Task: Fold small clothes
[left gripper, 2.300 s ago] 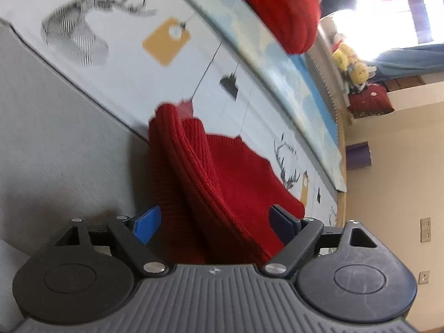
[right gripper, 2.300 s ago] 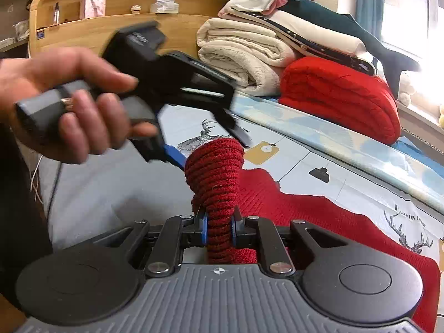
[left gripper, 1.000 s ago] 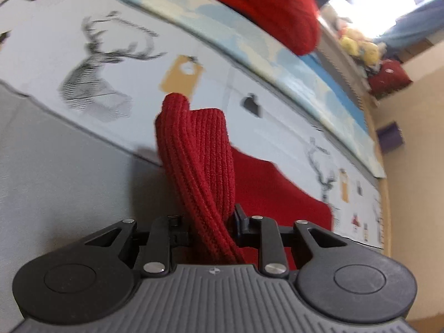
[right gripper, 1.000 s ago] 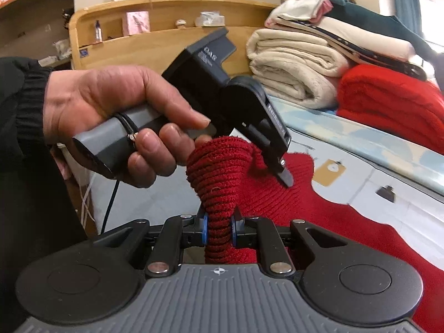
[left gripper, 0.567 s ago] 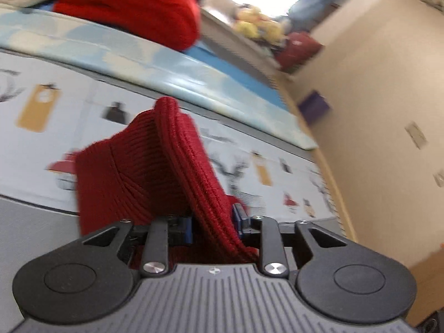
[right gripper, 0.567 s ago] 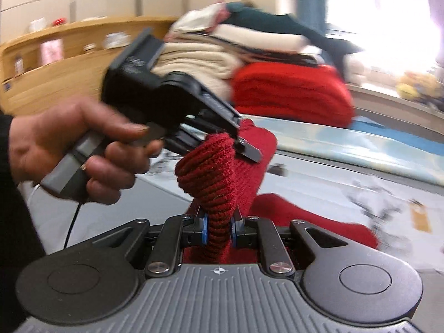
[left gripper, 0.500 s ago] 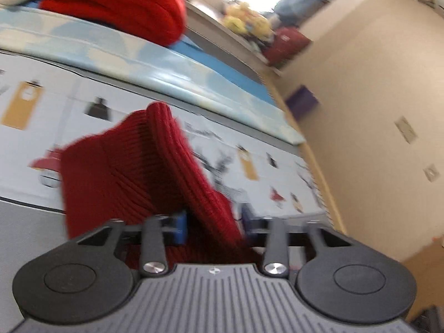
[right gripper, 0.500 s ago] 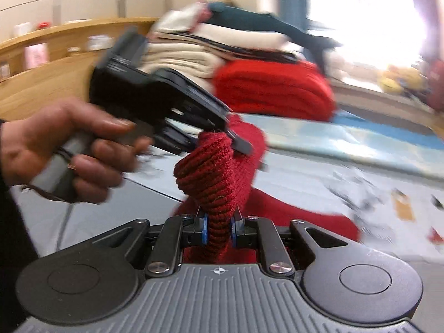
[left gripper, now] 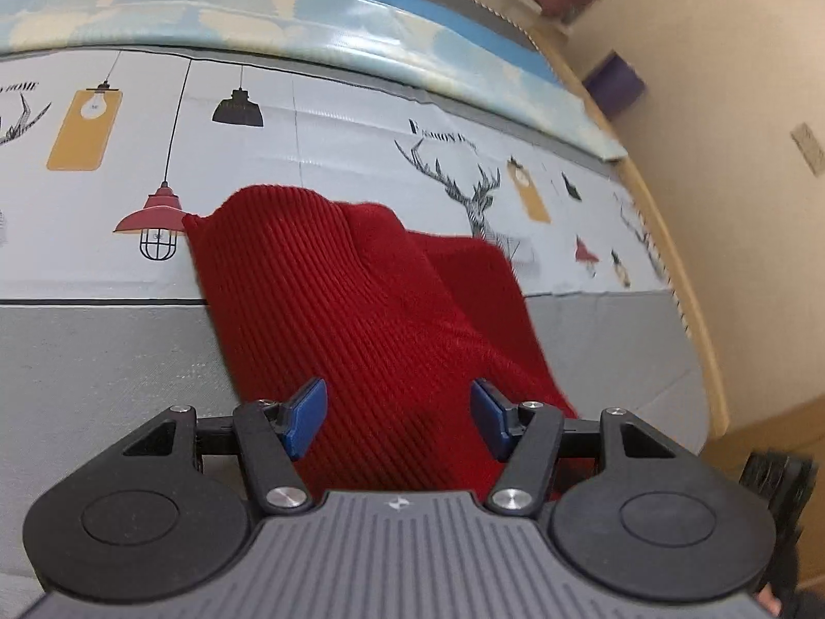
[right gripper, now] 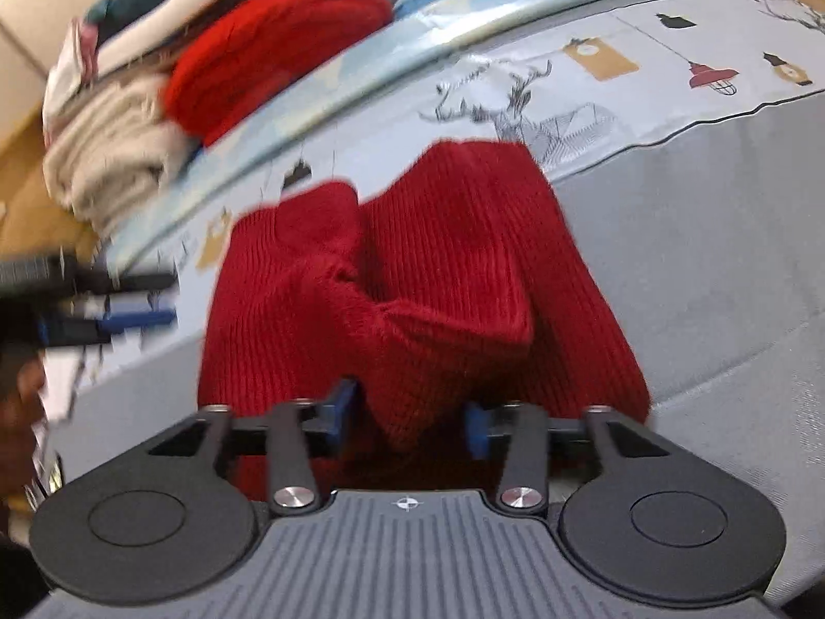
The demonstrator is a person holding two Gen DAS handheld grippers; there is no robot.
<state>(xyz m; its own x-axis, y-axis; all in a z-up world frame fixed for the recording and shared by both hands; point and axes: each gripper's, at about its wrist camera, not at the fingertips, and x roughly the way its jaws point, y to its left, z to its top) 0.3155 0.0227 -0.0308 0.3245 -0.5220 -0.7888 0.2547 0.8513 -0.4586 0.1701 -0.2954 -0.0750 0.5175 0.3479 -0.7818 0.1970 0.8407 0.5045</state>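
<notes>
A red ribbed knit garment (left gripper: 371, 309) lies folded over itself on the bed, across the printed sheet and the grey cover. My left gripper (left gripper: 398, 415) is open just above its near end, with cloth under the gap and neither blue pad pressing. In the right wrist view the same knit garment (right gripper: 464, 258) lies bunched, with a raised fold between the fingers of my right gripper (right gripper: 407, 420). That gripper's jaws are opening and the pads stand off the fold. The left gripper (right gripper: 118, 304) shows blurred at the left edge, held by a hand.
A sheet printed with deer and lamps (left gripper: 335, 118) covers the bed's far part, with a grey cover (right gripper: 722, 258) nearer. Folded cream and red blankets (right gripper: 206, 82) are stacked at the back. A wooden bed edge (left gripper: 691, 320) and a beige wall (left gripper: 747, 206) lie to the right.
Both grippers held the red knit pinched upright and have let it go. It has dropped and lies folded on the bed. Both views have swung sideways and lower.
</notes>
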